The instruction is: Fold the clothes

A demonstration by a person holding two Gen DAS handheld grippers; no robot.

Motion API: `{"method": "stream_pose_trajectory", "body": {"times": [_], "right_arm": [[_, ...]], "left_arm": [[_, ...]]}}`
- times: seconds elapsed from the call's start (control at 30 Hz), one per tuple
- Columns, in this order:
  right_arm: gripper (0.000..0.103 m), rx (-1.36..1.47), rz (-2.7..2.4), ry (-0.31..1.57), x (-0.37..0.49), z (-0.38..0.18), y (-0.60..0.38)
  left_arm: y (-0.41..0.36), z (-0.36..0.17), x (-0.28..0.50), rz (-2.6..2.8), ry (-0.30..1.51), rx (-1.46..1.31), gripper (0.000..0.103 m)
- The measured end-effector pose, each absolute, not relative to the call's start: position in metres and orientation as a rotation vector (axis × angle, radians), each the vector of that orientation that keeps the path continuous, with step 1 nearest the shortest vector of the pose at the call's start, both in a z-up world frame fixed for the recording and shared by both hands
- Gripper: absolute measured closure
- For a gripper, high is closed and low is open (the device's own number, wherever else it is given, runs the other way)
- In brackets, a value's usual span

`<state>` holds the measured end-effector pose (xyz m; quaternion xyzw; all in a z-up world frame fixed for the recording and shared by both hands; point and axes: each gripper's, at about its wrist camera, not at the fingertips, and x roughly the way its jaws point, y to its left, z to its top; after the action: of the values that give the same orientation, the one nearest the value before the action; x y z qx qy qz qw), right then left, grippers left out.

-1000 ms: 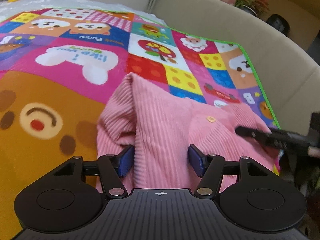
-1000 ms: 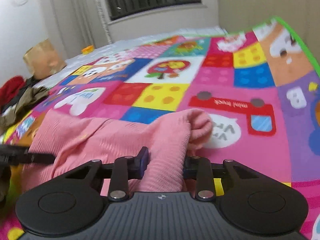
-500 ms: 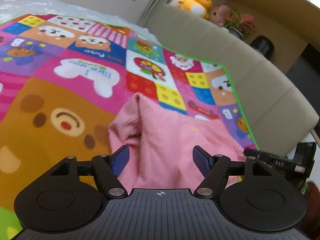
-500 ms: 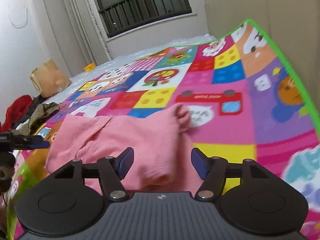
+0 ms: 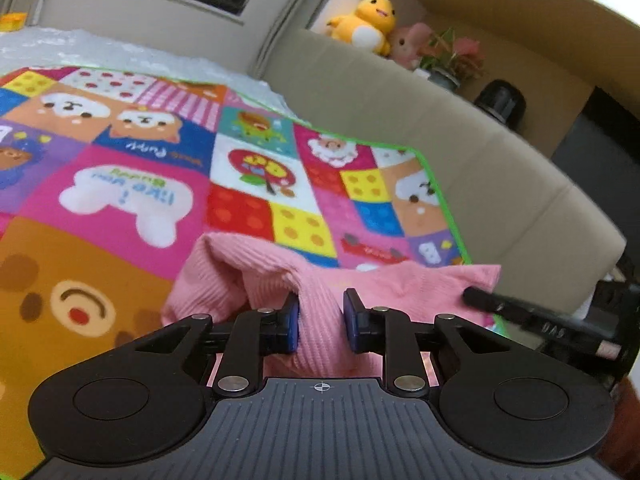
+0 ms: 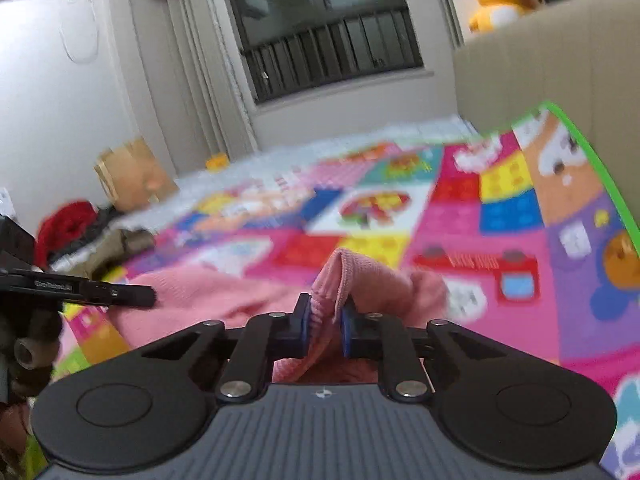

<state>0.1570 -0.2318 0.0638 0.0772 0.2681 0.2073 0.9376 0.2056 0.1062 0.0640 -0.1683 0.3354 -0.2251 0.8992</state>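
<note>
Both tools pinching pink sweater, "Puppy" mat

Pink ribbed garment bunched on colourful play mat, edge folds raised (both tools pinching fabric)

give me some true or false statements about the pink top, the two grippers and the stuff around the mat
1. The left gripper is shut on the pink top. True.
2. The right gripper is open and holds nothing. False: it is shut on a fold of the pink top.
3. The pink top lies on a plain white sheet. False: it lies on a colourful cartoon mat.
4. A yellow duck plush sits on the ledge behind the beige headboard. True.
5. The pink top is already folded into a neat square. False: it is bunched and uneven.
</note>
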Motion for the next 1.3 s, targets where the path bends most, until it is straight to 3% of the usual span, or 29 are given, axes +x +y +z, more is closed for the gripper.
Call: {"method": "stream_pose_trajectory", "body": {"times": [0.1, 0.17, 0.23, 0.37, 0.4, 0.47, 0.5, 0.53, 0.6, 0.73, 0.8, 0.97, 1.17, 1.23, 1.3], "right_arm": [[0.085, 0.16, 0.384, 0.656, 0.158, 0.028, -0.235], [0.072, 0.177, 0.369, 0.68, 0.155, 0.013, -0.239], [0.066, 0.194, 0.355, 0.703, 0.152, -0.002, -0.243], [0.025, 0.223, 0.378, 0.687, 0.149, -0.005, -0.244], [0.012, 0.195, 0.393, 0.678, 0.147, -0.007, -0.237], [0.0, 0.124, 0.396, 0.669, 0.142, -0.01, -0.222], [0.0, 0.081, 0.386, 0.668, 0.14, -0.011, -0.214], [0.0, 0.038, 0.375, 0.667, 0.138, -0.011, -0.207], [0.0, -0.046, 0.354, 0.666, 0.134, -0.013, -0.192], [0.0, 0.082, 0.394, 0.713, 0.139, -0.009, -0.211], [0.0, 0.086, 0.416, 0.718, 0.137, -0.009, -0.214], [0.0, 0.034, 0.42, 0.688, 0.126, 0.009, -0.212], [0.0, -0.026, 0.333, 0.433, 0.13, 0.069, -0.219], [0.0, -0.082, 0.246, 0.451, 0.152, 0.064, -0.219], [0.0, -0.123, 0.132, 0.585, 0.181, 0.034, -0.217]], "left_arm": [[0.103, 0.034, 0.205, -0.397, 0.791, -0.268, 0.075], [0.103, 0.018, 0.205, -0.357, 0.837, -0.23, 0.07], [0.107, 0.024, 0.204, -0.353, 0.821, -0.244, 0.067], [0.105, 0.059, 0.197, -0.374, 0.696, -0.219, 0.064], [0.101, 0.07, 0.195, -0.397, 0.652, -0.218, 0.057], [0.092, 0.084, 0.195, -0.439, 0.579, -0.22, 0.036], [0.086, 0.088, 0.197, -0.458, 0.548, -0.22, 0.019], [0.081, 0.083, 0.205, -0.467, 0.546, -0.224, 0.01], [0.07, 0.072, 0.221, -0.48, 0.553, -0.232, 0.009], [0.069, 0.012, 0.261, -0.384, 0.724, -0.252, 0.01], [0.071, -0.003, 0.26, -0.397, 0.682, -0.242, 0.008], [0.066, -0.004, 0.254, -0.402, 0.653, -0.19, 0.007], [0.069, -0.007, 0.252, -0.425, 0.628, -0.212, 0.005], [0.07, -0.007, 0.25, -0.426, 0.621, -0.21, 0.005], [0.07, -0.008, 0.249, -0.428, 0.615, -0.212, 0.005]]}}
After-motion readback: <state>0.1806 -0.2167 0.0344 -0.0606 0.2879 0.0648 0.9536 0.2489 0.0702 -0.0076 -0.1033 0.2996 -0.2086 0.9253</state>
